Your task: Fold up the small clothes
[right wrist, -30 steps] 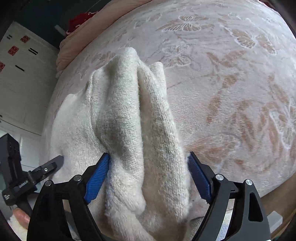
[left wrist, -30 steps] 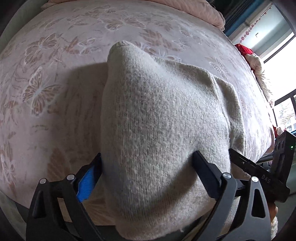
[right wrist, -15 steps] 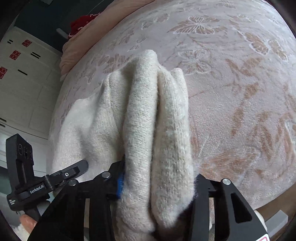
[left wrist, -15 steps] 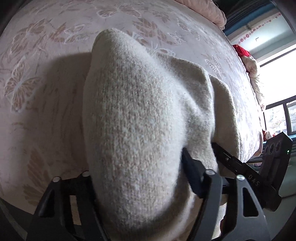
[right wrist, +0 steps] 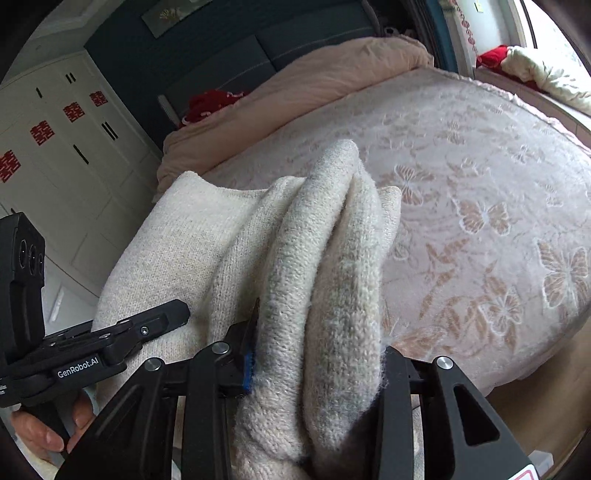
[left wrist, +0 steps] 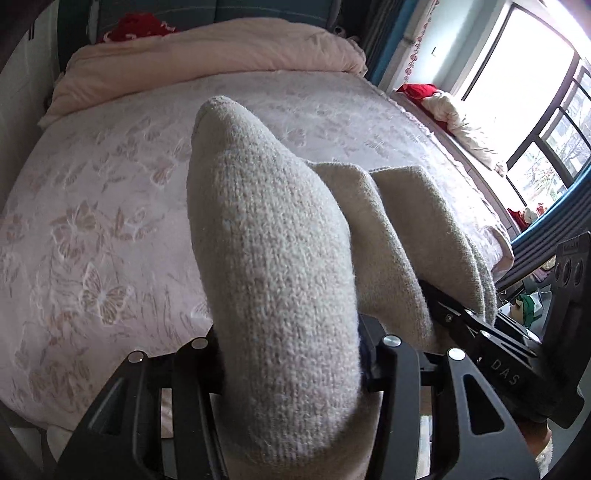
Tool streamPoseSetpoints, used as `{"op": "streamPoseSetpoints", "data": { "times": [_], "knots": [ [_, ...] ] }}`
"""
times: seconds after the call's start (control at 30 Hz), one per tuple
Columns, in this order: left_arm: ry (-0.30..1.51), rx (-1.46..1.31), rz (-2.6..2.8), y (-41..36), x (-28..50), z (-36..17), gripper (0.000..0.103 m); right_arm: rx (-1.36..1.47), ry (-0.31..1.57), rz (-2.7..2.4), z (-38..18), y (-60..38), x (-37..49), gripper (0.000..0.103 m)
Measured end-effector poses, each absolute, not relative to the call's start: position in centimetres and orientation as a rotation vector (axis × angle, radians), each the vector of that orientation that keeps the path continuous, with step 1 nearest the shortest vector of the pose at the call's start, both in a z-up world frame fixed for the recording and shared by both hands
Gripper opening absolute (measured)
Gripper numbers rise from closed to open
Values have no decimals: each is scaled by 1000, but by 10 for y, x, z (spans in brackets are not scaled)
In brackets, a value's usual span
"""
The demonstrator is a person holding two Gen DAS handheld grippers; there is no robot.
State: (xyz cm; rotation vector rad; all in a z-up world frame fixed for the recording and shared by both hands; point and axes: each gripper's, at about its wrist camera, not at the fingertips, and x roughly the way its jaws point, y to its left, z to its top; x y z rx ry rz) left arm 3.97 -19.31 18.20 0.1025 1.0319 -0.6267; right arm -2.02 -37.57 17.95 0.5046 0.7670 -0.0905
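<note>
Knitwear, namely one cream-grey woollen garment [left wrist: 280, 280], is held up between both tools above a bed covered by a pale pink spread with a butterfly pattern [left wrist: 92, 229]. Left gripper [left wrist: 291, 354]: both black fingers are closed in narrowly against a thick bunched fold of the knit, which fills the gap between them and rises as a rounded hump through the centre of the left wrist view. Right gripper [right wrist: 317, 354]: fingers likewise pressed in on a gathered bundle of the same garment [right wrist: 325, 266], here seen as several upright ridges; a blue pad [right wrist: 248, 360] shows at the left finger, touching the wool. The cloth spans from one tool to the other: in the right wrist view it drapes leftward to the left gripper's finger, and in the left wrist view it drapes rightward over the right gripper's black finger [left wrist: 465, 325]. A bare hand [right wrist: 44, 432] grips the left tool's handle at the near left edge. At the far end of the bed lies a folded peach quilt [left wrist: 207, 55], with a red item [left wrist: 136, 24] beyond it. White cupboard doors with red paper cut-outs [right wrist: 55, 122] stand at far left; a bright window [left wrist: 528, 74] stands at far right.
</note>
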Motion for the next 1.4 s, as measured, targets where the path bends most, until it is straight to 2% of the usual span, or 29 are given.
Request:
{"op": "streamPoseSetpoints", "data": {
  "times": [0.2,0.4,0.77,1.1,1.4],
  "knots": [
    [871,112,-675,-191,15,249,47,433,620,-106,247,-368,-51,35],
    [747,106,-687,-173,-4,294,48,363,511,-95,291,-343,-67,35],
    [552,61,-642,-83,-4,352,49,270,382,18,348,-265,-57,36],
    [495,27,-593,15,37,361,49,238,382,143,356,-178,2,36],
    [549,7,-522,68,79,324,50,258,470,207,316,-130,68,36]
  ]
}}
